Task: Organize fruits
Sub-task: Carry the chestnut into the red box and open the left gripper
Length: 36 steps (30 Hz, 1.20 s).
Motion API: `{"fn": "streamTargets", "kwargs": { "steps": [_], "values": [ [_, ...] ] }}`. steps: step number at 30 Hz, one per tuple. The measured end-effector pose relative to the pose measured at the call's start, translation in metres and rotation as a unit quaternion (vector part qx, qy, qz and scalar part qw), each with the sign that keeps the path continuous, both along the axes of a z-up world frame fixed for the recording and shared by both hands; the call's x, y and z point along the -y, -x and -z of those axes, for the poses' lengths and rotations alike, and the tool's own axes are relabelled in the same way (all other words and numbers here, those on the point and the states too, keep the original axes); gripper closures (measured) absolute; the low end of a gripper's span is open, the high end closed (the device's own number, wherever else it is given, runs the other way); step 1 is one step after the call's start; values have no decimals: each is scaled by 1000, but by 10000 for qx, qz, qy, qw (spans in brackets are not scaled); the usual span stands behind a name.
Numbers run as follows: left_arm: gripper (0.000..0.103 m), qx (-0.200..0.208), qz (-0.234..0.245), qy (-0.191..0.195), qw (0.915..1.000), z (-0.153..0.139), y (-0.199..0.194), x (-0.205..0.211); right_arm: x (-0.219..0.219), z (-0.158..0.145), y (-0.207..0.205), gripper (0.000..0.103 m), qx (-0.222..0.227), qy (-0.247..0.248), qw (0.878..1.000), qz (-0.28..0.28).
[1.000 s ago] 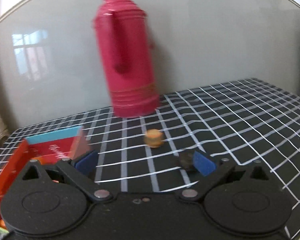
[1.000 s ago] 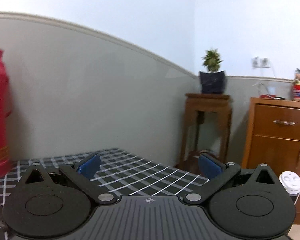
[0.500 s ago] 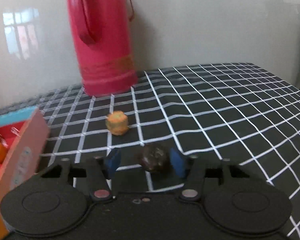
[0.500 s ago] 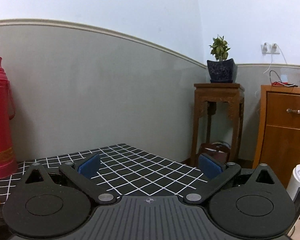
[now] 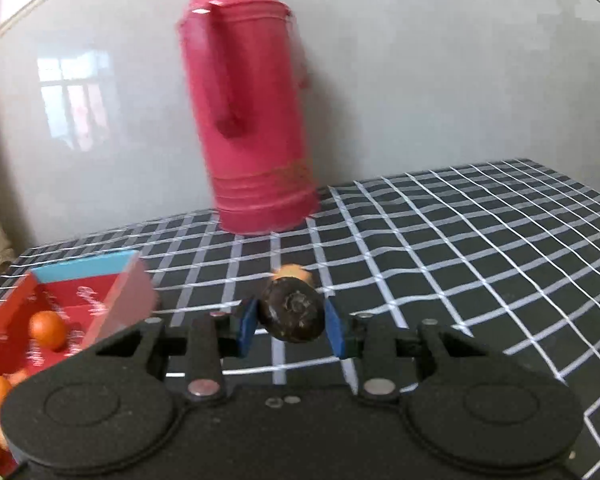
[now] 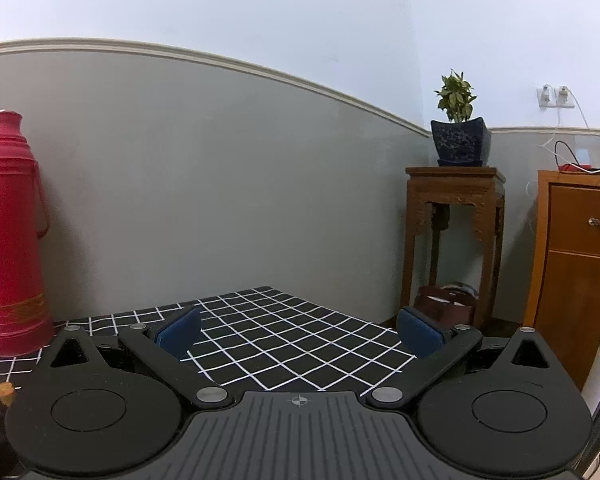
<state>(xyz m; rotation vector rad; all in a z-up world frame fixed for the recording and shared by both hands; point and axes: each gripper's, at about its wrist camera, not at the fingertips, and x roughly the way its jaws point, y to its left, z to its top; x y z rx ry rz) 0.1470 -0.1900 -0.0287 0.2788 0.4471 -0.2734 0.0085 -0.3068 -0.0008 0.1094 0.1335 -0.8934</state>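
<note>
You've just pinched the dark fruit (image 5: 292,312), so it's ready to carry.

Your left gripper (image 5: 291,325) has been closing and its blue pads now press both sides of the dark round fruit, centre frame. The red box (image 5: 16,312) with small orange fruits (image 5: 47,329) waits lower left; its near wall stands between. A small orange piece (image 5: 290,271) sits just behind, the red thermos (image 5: 252,100) beyond. Your right gripper (image 6: 298,334) is spread and empty.
</note>
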Motion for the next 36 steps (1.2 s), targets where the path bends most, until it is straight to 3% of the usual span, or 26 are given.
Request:
{"fn": "streamTargets", "kwargs": {
  "steps": [5, 9, 16, 24, 28, 30, 32, 34, 36],
  "values": [
    [76, 296, -588, 134, 9977, -18, -9, -35, -8, -1, -5, 0, 4, -26, 9999, -139],
    [76, 442, -1246, 178, 9911, -29, -19, -67, -19, -1, -12, 0, -17, -40, 9995, -323],
    [75, -62, -2106, 147, 9774, -29, -48, -120, -43, 1, -30, 0, -107, 15, 9975, -705],
    [73, -595, -2300, 289, 9709, -26, -46, -158, -74, 4, -48, 0, -162, -28, 9932, -1153],
    [71, -578, -2309, 260, 9709, -28, -42, -169, -92, 6, -57, 0, -195, 34, 9903, -1372],
    [67, -579, -2299, 287, 9711, -30, -39, -174, -99, 6, -59, 0, -202, 38, 9891, -1456],
    [53, -581, -2289, 337, 9711, -31, -37, -181, -104, 7, -63, 0, -208, 21, 9880, -1530],
    [45, -485, -2326, 317, 9709, -34, -33, -186, -110, 8, -67, 0, -223, -4, 9867, -1611],
    [43, -387, -2346, 312, 9708, -37, -31, -193, -115, 8, -71, 0, -238, -19, 9857, -1668]
  ]
}}
